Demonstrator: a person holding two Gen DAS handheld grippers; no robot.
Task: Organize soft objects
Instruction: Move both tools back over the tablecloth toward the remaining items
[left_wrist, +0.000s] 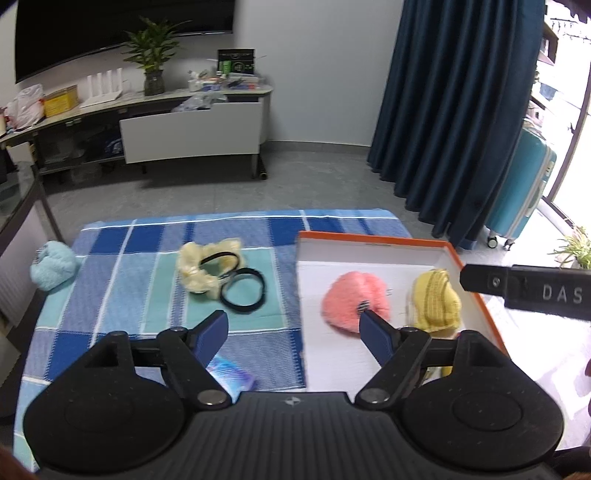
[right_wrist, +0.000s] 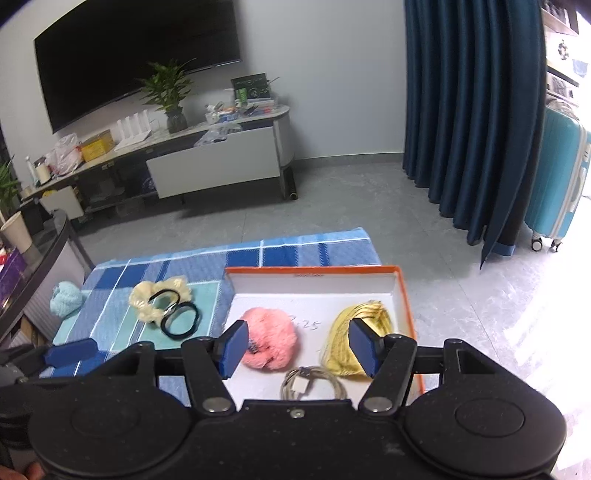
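Partly sorted: the pink puff (right_wrist: 271, 341) and yellow knit (right_wrist: 354, 332) lie in the box (right_wrist: 406, 295), while the cream scrunchie (left_wrist: 207, 267), black ties (left_wrist: 242, 291) and blue puff (left_wrist: 51, 267) remain on the worktop (left_wrist: 110, 306). Both claws, left (left_wrist: 291, 332) and right (right_wrist: 295, 343), are released and empty.

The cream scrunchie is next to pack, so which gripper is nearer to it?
Left. The left gripper hangs open just short of the cream scrunchie; the right gripper is open over the box.

Open box (right_wrist: 404, 295) on tabletop (right_wrist: 280, 254), two scrunchies (right_wrist: 271, 345) and cable (right_wrist: 314, 384) inside, hair ties (right_wrist: 181, 319) left of box
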